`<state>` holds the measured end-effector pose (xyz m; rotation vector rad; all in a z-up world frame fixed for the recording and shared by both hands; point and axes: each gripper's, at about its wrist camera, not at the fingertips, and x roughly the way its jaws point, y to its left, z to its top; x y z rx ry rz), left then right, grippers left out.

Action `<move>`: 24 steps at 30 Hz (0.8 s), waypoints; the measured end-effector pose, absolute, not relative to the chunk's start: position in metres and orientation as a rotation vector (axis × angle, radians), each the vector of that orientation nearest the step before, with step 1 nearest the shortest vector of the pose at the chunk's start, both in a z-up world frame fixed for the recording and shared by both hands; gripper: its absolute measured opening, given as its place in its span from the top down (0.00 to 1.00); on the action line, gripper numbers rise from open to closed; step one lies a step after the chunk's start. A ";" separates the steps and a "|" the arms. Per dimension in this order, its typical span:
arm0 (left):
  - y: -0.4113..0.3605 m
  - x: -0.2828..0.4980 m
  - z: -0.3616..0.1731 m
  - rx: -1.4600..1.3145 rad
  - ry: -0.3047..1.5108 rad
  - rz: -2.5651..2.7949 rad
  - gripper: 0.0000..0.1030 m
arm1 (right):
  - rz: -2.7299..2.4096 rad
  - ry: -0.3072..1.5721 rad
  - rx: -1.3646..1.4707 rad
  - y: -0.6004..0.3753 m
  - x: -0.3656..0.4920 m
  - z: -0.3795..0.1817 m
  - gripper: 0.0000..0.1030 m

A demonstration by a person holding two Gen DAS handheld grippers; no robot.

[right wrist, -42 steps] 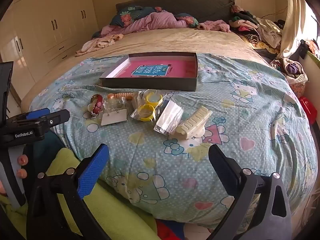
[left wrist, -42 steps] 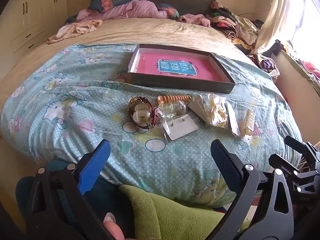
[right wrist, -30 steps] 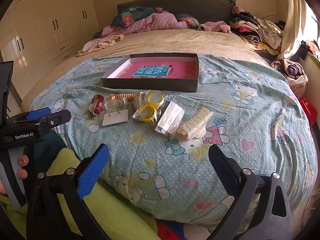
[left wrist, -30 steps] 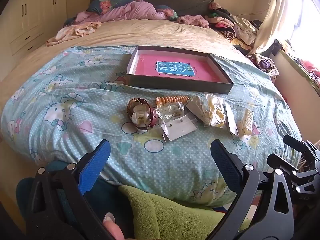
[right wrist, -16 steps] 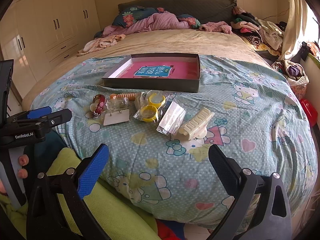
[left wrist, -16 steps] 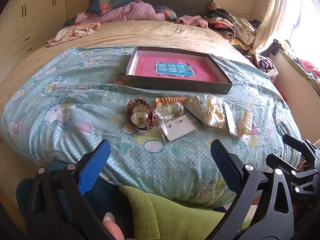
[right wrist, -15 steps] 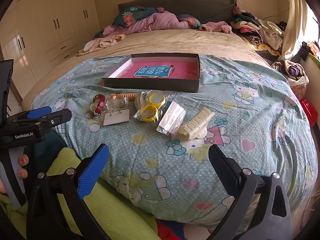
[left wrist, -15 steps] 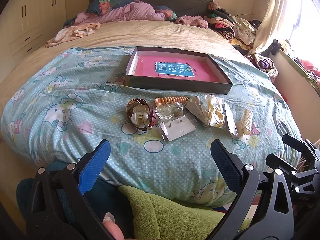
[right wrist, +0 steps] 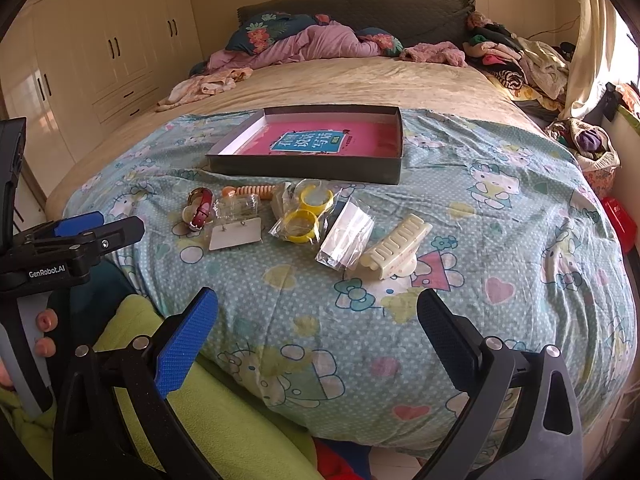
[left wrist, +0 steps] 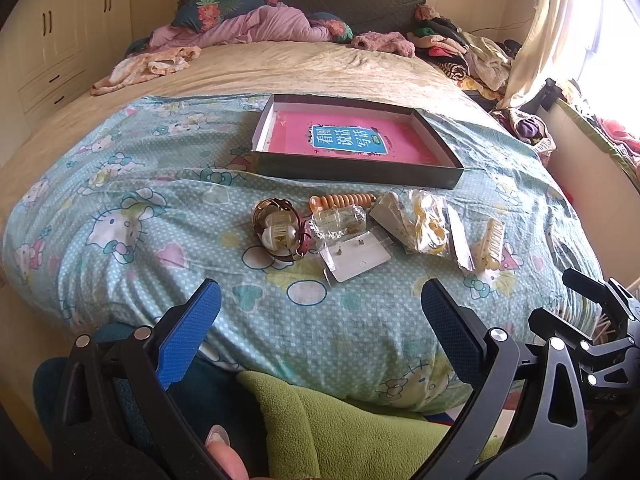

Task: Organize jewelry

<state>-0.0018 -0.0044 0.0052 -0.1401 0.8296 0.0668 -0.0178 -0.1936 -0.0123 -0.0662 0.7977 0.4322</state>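
Jewelry lies in a row on the blue cartoon-print quilt (left wrist: 132,184): a red-strap watch bundle (left wrist: 280,231), an orange spiral band (left wrist: 344,201), an earring card (left wrist: 356,258), bagged yellow bangles (right wrist: 305,216), a clear bag (right wrist: 346,236) and a cream hair claw (right wrist: 394,248). Behind them sits a shallow dark box (left wrist: 352,144) with a pink bottom. My left gripper (left wrist: 320,340) and right gripper (right wrist: 312,336) are both open and empty, held below the bed's near edge, short of the items.
Green fabric (right wrist: 224,412) lies below both grippers. Crumpled clothes and pillows (left wrist: 260,28) pile at the headboard. More clothes (right wrist: 516,64) heap at the far right by a curtain. Cream wardrobes (right wrist: 100,52) line the left wall.
Both views have crept slightly forward and up toward the bed. No item has moved. Both grippers stay open.
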 end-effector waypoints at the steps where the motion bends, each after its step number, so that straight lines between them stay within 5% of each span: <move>1: -0.005 -0.002 0.005 -0.141 0.830 0.066 0.09 | 0.432 0.798 -0.066 -0.194 -0.018 -0.012 0.04; 24: -0.004 -0.002 0.008 -0.127 0.827 0.080 0.09 | 0.438 0.805 -0.048 -0.195 -0.011 -0.015 0.04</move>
